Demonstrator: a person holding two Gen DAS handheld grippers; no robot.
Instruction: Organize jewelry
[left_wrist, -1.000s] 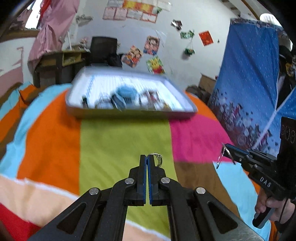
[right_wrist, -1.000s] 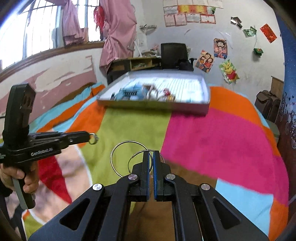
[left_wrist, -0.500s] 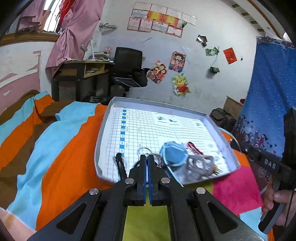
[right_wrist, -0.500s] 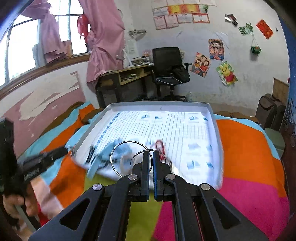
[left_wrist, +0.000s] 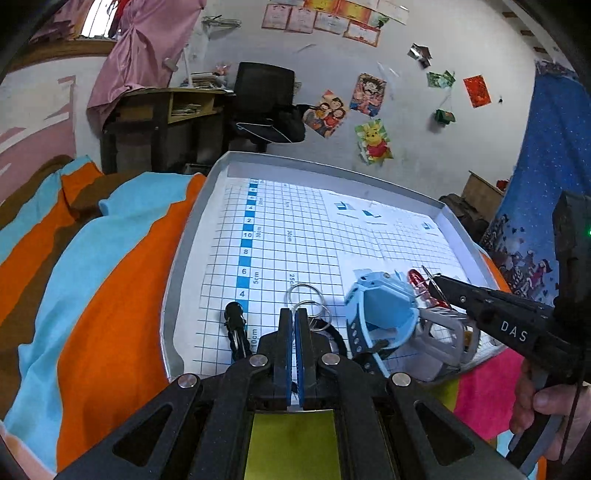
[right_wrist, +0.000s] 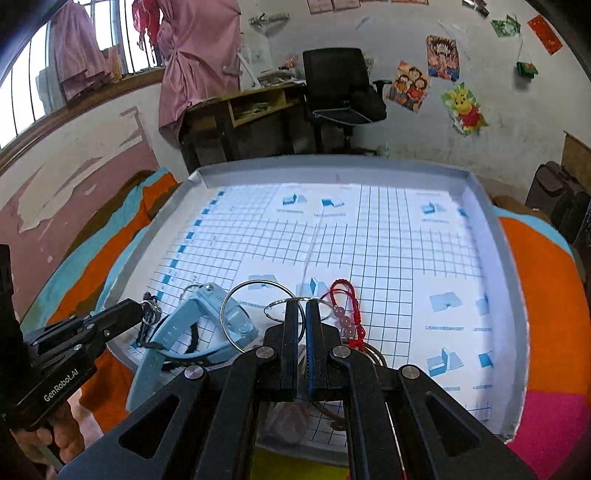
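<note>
Right wrist view: two thin silver rings (right_wrist: 258, 314) are being pinched between the fingers of the right gripper (right_wrist: 300, 314), which are pressed nearly together on the wire, and they are being held just above the near part of the tray (right_wrist: 491, 236). Whether the rings are touching the gridded floor cannot be told. Just beside them, a red cord bracelet (right_wrist: 345, 314) and a blue watch (right_wrist: 207, 325) are lying in the tray, with more pieces crowded under the gripper.

In the left wrist view a small ring cluster (left_wrist: 308, 301) is being gripped by the left gripper (left_wrist: 294, 325), its fingers closed on the metal, over the tray's near left area, beside a black item (left_wrist: 234, 321) and the watch (left_wrist: 384, 314).

The step in hand is judged to be setting both loads down in the tray. It is probably being done best if each load is lowered until the floor is being touched before the fingers are spread, so that the rings are not being dropped and left rolling. A bare patch of grid is being offered farther in; the rings are better placed there than on the bracelet or the watch strap, where tangling is being risked. The two grippers are best kept apart while being withdrawn.
</note>
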